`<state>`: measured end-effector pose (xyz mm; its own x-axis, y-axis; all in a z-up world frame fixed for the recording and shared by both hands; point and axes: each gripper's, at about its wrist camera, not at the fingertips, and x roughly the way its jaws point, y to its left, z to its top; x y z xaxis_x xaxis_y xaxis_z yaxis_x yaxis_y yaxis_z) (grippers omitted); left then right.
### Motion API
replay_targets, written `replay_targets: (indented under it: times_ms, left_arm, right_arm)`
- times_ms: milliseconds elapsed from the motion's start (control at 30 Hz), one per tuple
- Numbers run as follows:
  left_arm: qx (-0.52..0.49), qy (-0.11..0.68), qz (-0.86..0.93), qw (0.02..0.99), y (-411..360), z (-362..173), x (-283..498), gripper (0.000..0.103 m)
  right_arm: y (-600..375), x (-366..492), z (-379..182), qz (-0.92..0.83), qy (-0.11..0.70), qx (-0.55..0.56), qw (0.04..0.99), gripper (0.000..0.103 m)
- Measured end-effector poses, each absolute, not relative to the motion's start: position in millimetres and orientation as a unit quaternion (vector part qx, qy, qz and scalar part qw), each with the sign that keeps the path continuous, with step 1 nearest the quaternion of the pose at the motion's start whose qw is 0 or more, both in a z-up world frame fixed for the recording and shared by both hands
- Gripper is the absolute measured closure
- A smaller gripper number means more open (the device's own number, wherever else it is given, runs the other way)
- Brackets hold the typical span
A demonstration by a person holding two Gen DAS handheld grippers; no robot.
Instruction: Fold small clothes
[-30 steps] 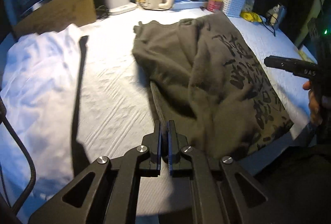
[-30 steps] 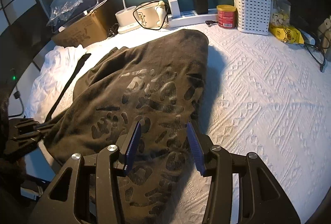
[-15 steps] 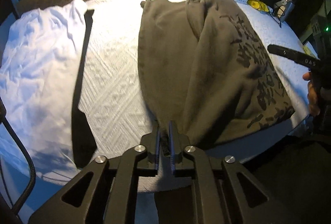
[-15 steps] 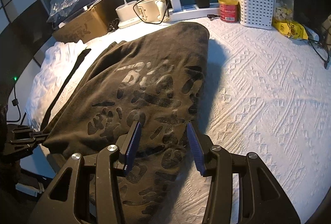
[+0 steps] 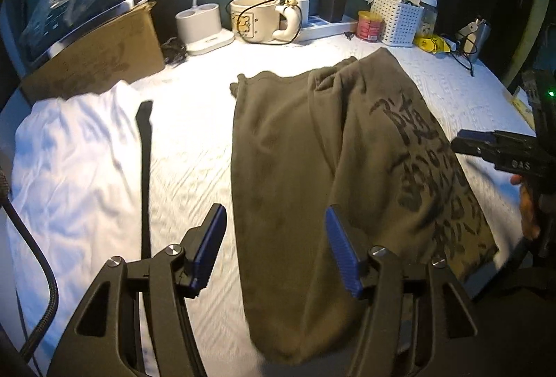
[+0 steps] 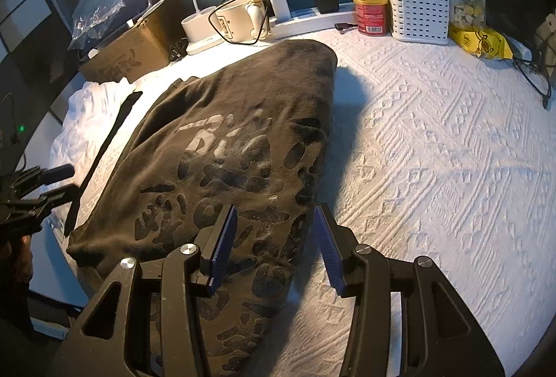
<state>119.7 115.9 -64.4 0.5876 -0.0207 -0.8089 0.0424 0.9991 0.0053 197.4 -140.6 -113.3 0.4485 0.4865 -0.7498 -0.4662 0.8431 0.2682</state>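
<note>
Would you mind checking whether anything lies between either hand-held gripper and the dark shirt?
Nothing visible does. The left hand-held gripper and right hand-held gripper both hang open directly over the shirt near edge. The white garment and black strap lie off to its left.

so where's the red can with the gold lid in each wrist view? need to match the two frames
Left wrist: red can at upper right of centre, along the back wall, just left of the white basket.
Right wrist: red can at top, right of centre, again directly left of the white basket.
Shared landmark: the cream mug with a black cable looped over it, left of the can in both views.
</note>
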Motion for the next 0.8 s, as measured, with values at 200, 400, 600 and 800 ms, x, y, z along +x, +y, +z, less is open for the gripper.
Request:
replay_targets:
  times_ms: [200, 400, 600, 800]
  left_arm:
    - [0.022, 0.437, -0.015, 0.899, 126, -64, 159, 0.044]
    - [0.006, 0.43, -0.022, 0.903, 142, -68, 198, 0.044]
    - [-0.034, 0.459, -0.041, 0.887, 160, -85, 251, 0.044]
    - [-0.046, 0.471, -0.052, 0.88, 168, -101, 289, 0.052]
  right_arm:
    - [-145, 211, -113, 0.266, 0.448, 0.015, 0.854, 0.054]
    - [-143, 231, -111, 0.255, 0.449, 0.016, 0.856, 0.054]
    - [-133, 255, -106, 0.251, 0.446, 0.014, 0.859, 0.054]
    - [-126, 268, -105, 0.249, 0.448, 0.008, 0.859, 0.054]
